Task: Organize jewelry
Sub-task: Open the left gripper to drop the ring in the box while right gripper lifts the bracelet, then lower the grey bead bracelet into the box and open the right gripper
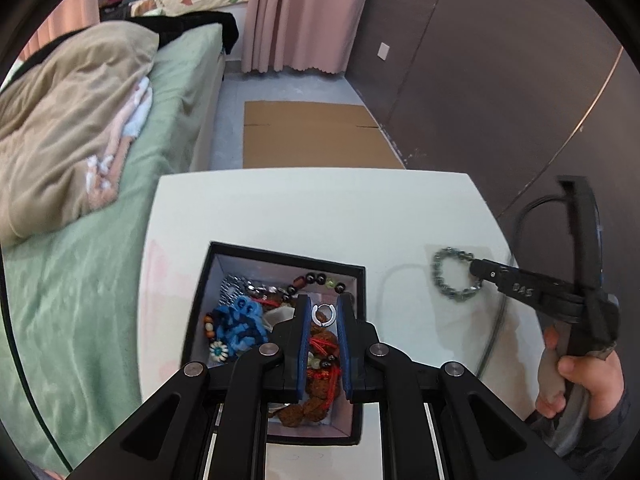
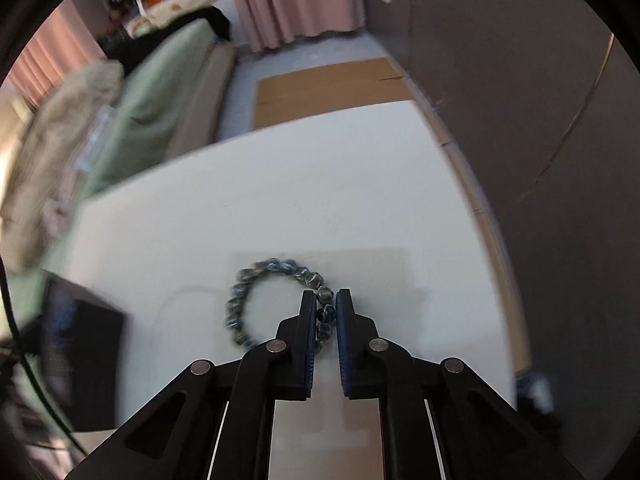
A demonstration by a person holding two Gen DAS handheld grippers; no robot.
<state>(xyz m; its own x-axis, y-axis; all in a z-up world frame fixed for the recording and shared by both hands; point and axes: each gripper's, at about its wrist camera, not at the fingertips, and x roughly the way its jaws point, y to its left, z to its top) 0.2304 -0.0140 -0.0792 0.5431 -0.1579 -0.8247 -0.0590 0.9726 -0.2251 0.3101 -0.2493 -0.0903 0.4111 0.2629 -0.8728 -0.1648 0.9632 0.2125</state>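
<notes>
A black jewelry box sits on the white table, holding beaded bracelets, a blue trinket and a brown seed bracelet. My left gripper hovers over the box, its jaws a small gap apart around a small silver hoop earring. My right gripper is shut on a grey-blue beaded bracelet above the table, right of the box; it also shows in the left wrist view.
A green bed with a beige blanket lies left of the table. Flat cardboard lies on the floor beyond. A dark wall runs along the right. The box's dark side shows at the right view's left.
</notes>
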